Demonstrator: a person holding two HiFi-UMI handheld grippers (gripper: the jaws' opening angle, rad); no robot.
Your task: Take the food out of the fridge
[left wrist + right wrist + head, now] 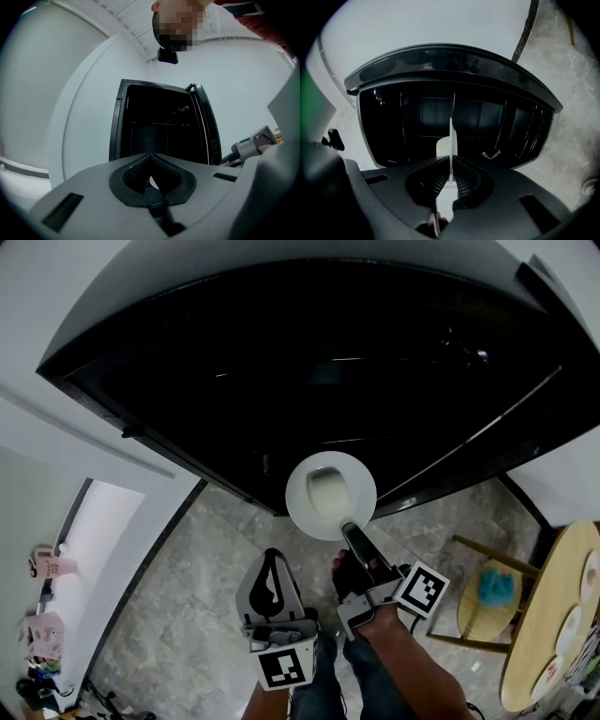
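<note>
Two grippers are held out before an open fridge (281, 362), whose inside is dark; its shelves can only faintly be made out. A white plate (298, 486) is pinched at its near rim by the right gripper (349, 529). In the right gripper view the plate (451, 136) is seen edge-on as a thin pale line, and the right gripper (451, 176) is clamped on it with its jaws closed on the rim. A pale lump of food (328, 493) is carried at the middle of the plate; in this dim light its kind cannot be told, though it may be something soft and creamy. The plate is held roughly level in front of the fridge's open mouth, apparently clear of the shelves, above a grey marbled floor (206, 568).

The left gripper (272, 554) is kept lower and to the left, apart from the plate. In the left gripper view its jaws (150, 157) are brought together at the tips, with nothing gripped between them.

At the right edge of the head view a round wooden table (553, 615) is partly seen.
</note>
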